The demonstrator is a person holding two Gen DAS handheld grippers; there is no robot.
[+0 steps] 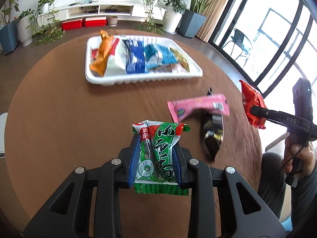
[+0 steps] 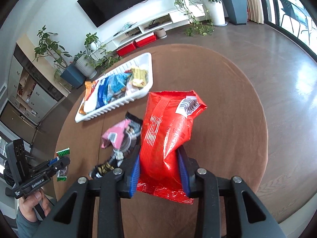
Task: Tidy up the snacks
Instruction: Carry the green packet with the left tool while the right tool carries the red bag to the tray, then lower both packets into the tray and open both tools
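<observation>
Now L tongs [image 1: 155,148] on green packet [image 1: 156,150], R tongs [image 2: 161,158] on red packet [image 2: 168,130].

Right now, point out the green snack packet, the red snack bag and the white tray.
green snack packet [image 1: 158,150], left wrist view, middle of its printed front.
red snack bag [image 2: 164,136], right wrist view, centre of its crumpled face.
white tray [image 1: 142,79], left wrist view, its near ribbed wall.
</observation>
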